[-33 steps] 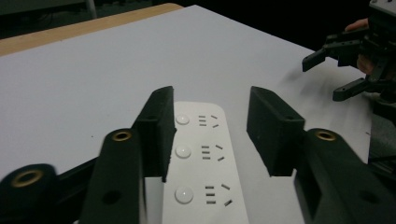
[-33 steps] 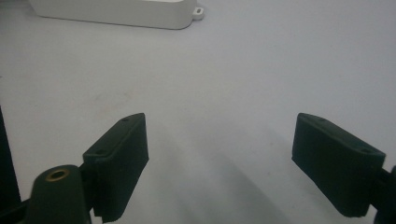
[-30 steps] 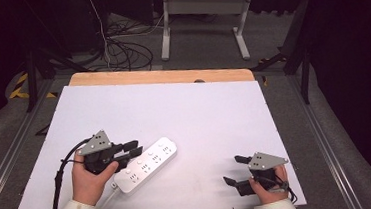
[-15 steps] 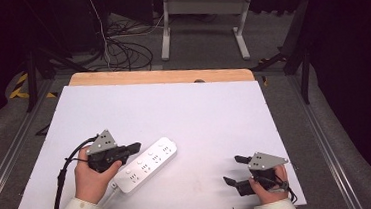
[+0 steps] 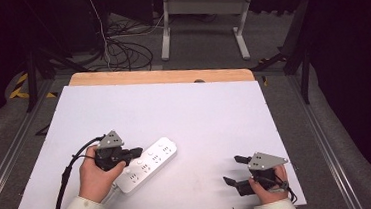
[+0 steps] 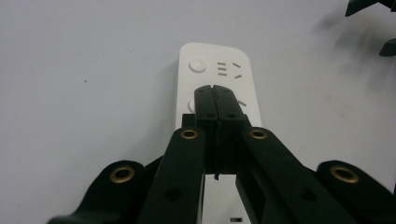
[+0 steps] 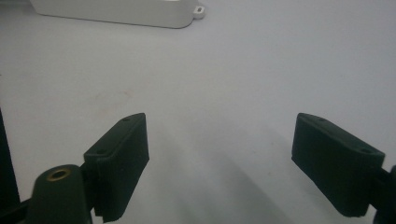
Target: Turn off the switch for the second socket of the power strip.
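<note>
Left gripper [image 5: 136, 151], lower left of the high view: jaws pressed together with nothing between them, tips over the near half of the power strip [image 5: 146, 163], having just been closing. Seen in the left gripper view [image 6: 215, 91] as two black pads meeting at frame centre, above the strip's [image 6: 215, 60] white face just below a round button [image 6: 197, 65].

Right gripper [image 5: 235, 170], lower right of the high view: jaws spread wide, empty, resting low over the tabletop well apart from the strip. Pads [image 7: 122, 144] standing far apart at the bottom of the right gripper view, bare white surface between them, one end of the strip [image 7: 116, 11] along the top edge.

White tabletop [image 5: 184, 109]: centre of the high view, wooden edge along its far side.

Power strip: lying diagonally at lower left of centre, flat on the white surface.

Black cable [image 5: 66, 176]: looping from the left gripper down toward the lower left corner.
</note>
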`<act>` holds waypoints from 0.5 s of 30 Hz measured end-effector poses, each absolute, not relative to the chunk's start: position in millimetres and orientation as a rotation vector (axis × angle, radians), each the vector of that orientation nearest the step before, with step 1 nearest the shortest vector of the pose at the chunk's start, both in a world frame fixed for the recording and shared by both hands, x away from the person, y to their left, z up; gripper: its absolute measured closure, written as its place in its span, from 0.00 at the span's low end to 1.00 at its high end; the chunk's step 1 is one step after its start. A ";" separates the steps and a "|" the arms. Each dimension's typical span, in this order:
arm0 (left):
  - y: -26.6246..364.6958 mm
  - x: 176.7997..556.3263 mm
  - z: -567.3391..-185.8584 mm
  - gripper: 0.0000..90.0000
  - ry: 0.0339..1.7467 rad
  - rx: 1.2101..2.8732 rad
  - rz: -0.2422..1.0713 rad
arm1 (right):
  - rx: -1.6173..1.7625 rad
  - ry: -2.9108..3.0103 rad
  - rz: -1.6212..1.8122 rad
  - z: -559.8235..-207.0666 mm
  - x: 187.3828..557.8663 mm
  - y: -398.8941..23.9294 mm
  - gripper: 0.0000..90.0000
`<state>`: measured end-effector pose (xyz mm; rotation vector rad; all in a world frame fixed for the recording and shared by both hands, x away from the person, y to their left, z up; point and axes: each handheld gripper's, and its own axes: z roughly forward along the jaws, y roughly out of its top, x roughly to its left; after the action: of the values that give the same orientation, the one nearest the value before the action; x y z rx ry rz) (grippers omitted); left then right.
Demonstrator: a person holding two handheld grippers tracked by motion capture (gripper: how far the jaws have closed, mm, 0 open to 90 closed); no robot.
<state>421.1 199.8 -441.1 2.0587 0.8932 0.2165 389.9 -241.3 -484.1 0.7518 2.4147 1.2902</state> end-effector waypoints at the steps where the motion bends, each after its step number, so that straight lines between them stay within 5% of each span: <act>1: 199.6 421.8 -441.7 1.00 0.903 2.060 0.206 | 0.752 2.416 1.290 -484.1 389.9 -241.3 0.22; 15: 195.1 424.9 -449.6 1.00 0.966 2.142 0.186 | 0.753 2.418 1.288 -484.5 390.3 -241.5 0.22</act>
<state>424.9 195.1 -449.6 2.1418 0.9655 0.1856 390.3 -241.5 -484.5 0.7530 2.4182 1.2879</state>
